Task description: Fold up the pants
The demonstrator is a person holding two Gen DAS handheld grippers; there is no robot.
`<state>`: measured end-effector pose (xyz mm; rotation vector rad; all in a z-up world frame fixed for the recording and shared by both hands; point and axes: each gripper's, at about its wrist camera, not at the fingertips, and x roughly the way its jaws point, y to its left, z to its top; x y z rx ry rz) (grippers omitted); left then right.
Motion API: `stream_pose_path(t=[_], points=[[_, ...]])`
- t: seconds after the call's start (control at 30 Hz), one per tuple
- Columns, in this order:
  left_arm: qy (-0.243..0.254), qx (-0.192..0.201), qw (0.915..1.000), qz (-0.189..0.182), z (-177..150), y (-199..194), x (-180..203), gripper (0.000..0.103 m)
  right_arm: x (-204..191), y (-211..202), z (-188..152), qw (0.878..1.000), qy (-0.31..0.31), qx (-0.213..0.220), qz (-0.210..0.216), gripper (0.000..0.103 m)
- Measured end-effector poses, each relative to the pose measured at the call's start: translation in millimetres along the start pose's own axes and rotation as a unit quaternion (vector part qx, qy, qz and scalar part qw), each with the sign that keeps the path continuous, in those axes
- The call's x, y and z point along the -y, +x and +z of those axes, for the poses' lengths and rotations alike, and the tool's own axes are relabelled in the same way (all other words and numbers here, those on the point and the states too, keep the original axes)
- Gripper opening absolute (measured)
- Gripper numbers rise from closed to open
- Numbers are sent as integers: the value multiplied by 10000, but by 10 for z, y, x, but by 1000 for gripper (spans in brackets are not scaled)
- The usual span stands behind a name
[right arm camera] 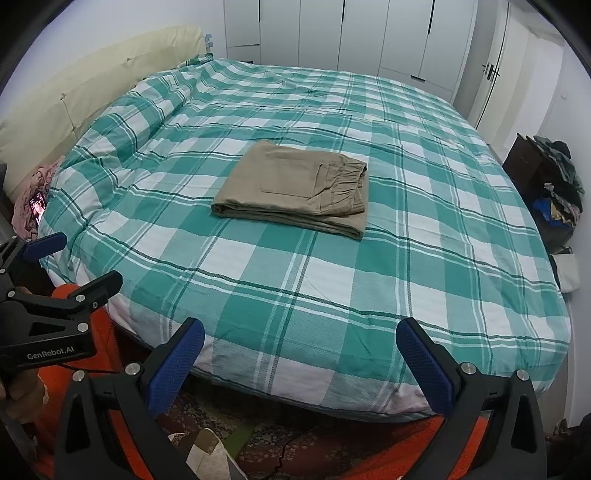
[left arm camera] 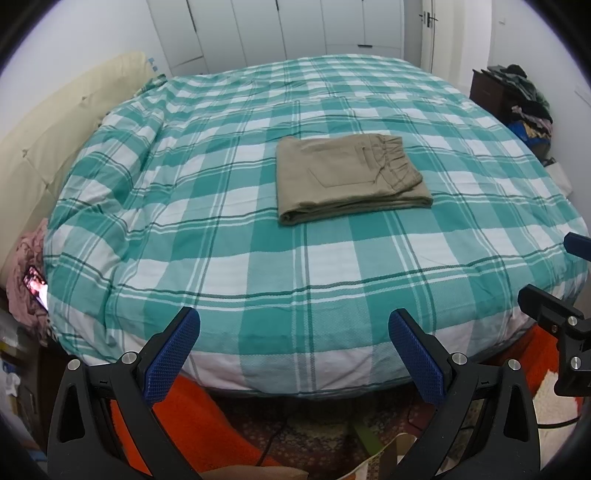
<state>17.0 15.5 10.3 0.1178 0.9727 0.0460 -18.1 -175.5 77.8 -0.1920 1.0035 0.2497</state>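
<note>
Khaki pants lie folded into a flat rectangle in the middle of the bed, waistband to the right, a back pocket facing up; the right wrist view shows the same pants. My left gripper is open, held back over the bed's near edge, nothing between its blue pads. My right gripper is open too, also at the near edge and well short of the pants. The right gripper shows at the left view's right edge. The left gripper shows at the right view's left edge.
The bed wears a green and white checked cover, with a cream headboard on the left. An orange rug lies on the floor below. Piled clothes on a dark cabinet stand at the right. White wardrobes line the far wall.
</note>
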Motion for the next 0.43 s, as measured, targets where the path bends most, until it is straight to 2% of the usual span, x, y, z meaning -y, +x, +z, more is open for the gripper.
stream_pose_path(t=[0.43], points=[[90, 163, 9998, 7, -5, -56, 44, 102, 30, 5, -1, 10000, 21, 18, 1, 102]])
